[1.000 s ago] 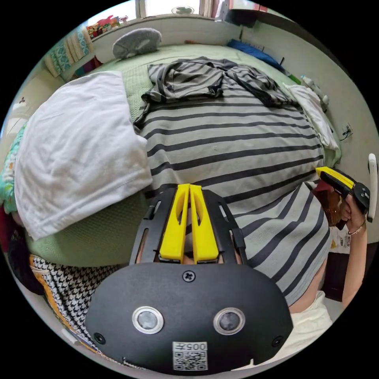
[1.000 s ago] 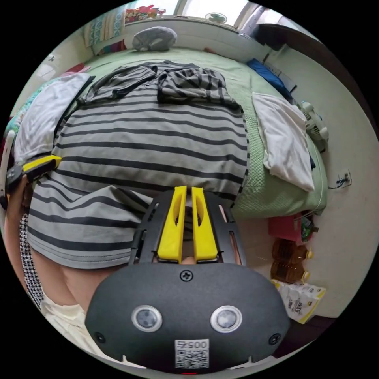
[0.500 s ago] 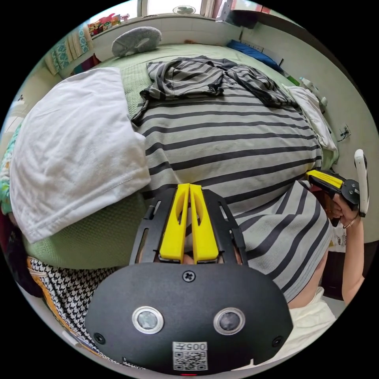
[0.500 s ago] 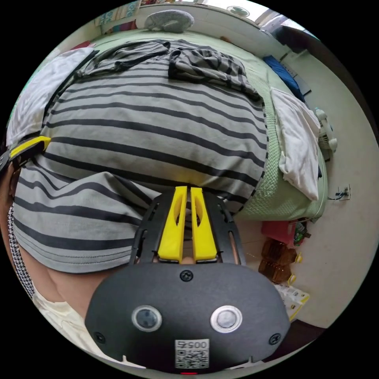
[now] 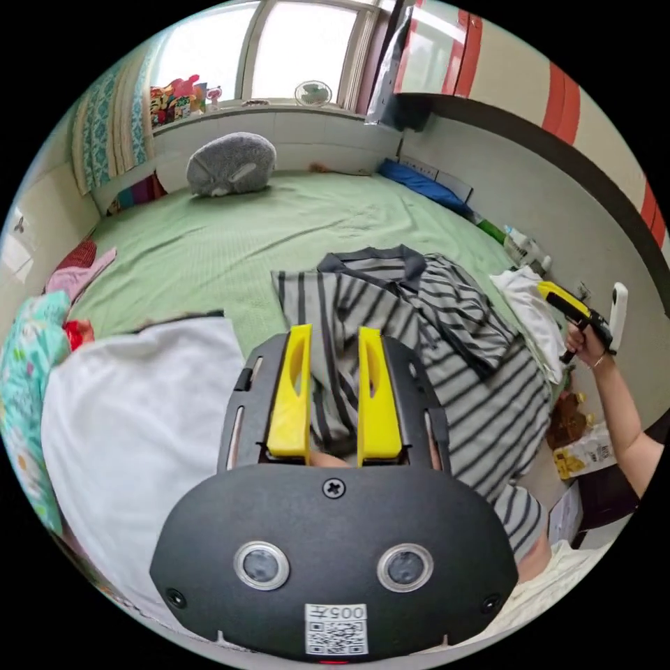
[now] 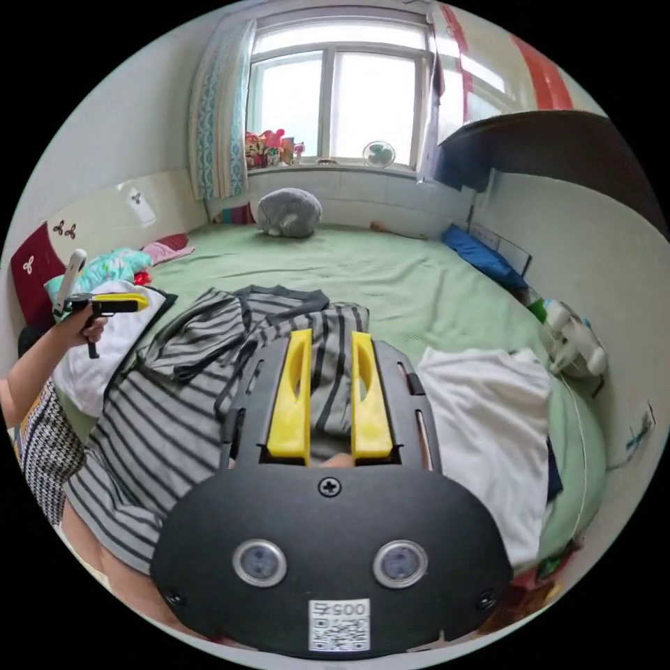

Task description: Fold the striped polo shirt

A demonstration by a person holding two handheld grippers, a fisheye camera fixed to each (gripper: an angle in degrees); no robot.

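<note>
The green bed (image 5: pixel 230 244) carries the striped polo shirt (image 5: pixel 447 363) at its near edge, collar toward the grey cushion (image 5: pixel 222 162), hem hanging off toward the person. The sleeves look already folded in — I judge a fold is just set, and the next move calls for gripping the hem. Left gripper (image 5: pixel 333 391) and right gripper (image 6: pixel 329 394) are both spread, holding nothing.

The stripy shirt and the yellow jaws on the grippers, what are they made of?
The striped shirt looks like soft knit cloth, probably cotton or a blend: it drapes, creases and has a matte surface. The left gripper and right gripper have yellow jaws that look like hard plastic: stiff, smooth, evenly coloured, with cut-out slots. The exact fibre or plastic cannot be told.
</note>
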